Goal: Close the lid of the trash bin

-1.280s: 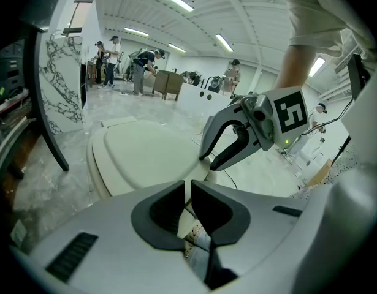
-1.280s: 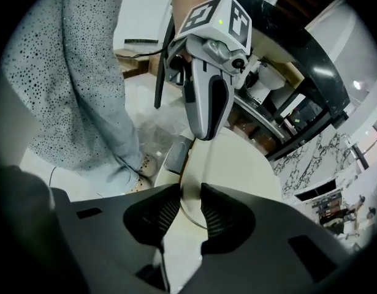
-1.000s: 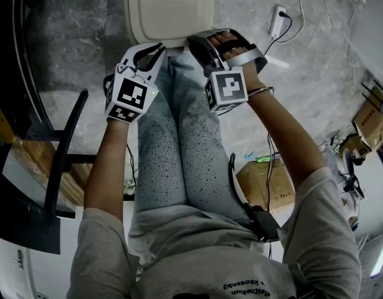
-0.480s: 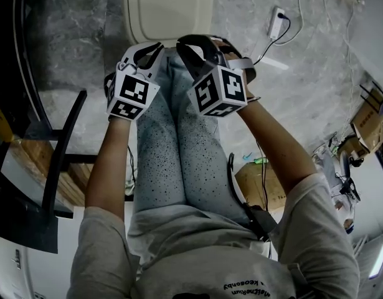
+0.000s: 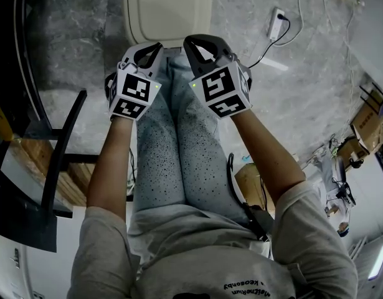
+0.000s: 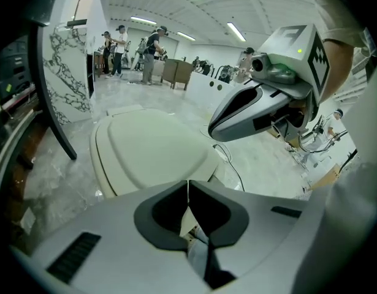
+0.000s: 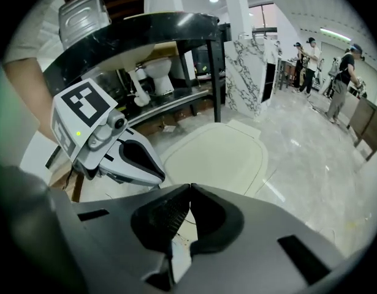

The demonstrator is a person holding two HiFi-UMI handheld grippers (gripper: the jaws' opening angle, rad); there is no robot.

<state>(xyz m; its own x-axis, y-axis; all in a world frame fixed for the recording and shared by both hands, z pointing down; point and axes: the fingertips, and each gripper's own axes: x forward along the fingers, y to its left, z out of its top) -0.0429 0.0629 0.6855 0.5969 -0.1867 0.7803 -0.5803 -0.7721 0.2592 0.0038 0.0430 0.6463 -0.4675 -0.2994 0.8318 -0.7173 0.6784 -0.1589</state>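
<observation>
Both left gripper [image 6: 188, 182] and right gripper [image 7: 190, 187] have fingers together, empty; the right's just closed. Lid [image 5: 169, 8] at frame top lies flat: likely done.

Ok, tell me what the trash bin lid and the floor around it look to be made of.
Trash bin lid: likely moulded plastic, cream with a satin finish, going by its smooth rounded corners and raised centre panel.
Floor: polished marble or marble-look tile, grey with pale veining and light reflections. Which of the two it is cannot be told.
</observation>
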